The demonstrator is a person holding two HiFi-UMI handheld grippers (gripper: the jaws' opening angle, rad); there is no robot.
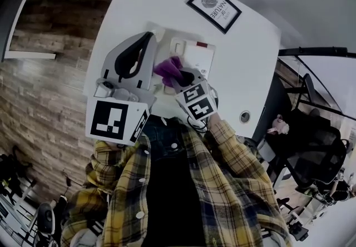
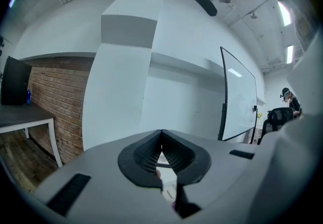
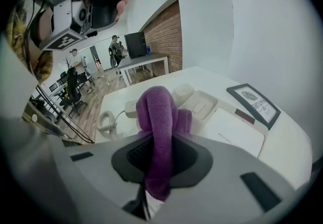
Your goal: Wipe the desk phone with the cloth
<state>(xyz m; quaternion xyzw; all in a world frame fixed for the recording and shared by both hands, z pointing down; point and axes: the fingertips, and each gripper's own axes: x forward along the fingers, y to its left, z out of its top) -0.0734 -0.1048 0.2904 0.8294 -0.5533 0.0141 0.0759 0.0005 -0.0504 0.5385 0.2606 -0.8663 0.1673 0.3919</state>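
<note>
Purple cloth (image 3: 159, 109) in right tongs (image 3: 161, 138)

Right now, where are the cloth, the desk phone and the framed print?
cloth (image 3: 160, 117): right gripper view, upright purple fold.
desk phone (image 3: 237, 131): right gripper view, flat white body.
framed print (image 1: 214, 8): head view, middle of the sheet.

Bright, even indoor light washes the white desk (image 1: 245, 57), leaving only faint shadows. Ceiling strip lights (image 2: 289, 54) glare in the left gripper view. Fisheye bending and dark corners mark every view. The purple cloth (image 3: 160, 112) is sharp and the near foreground soft.
</note>
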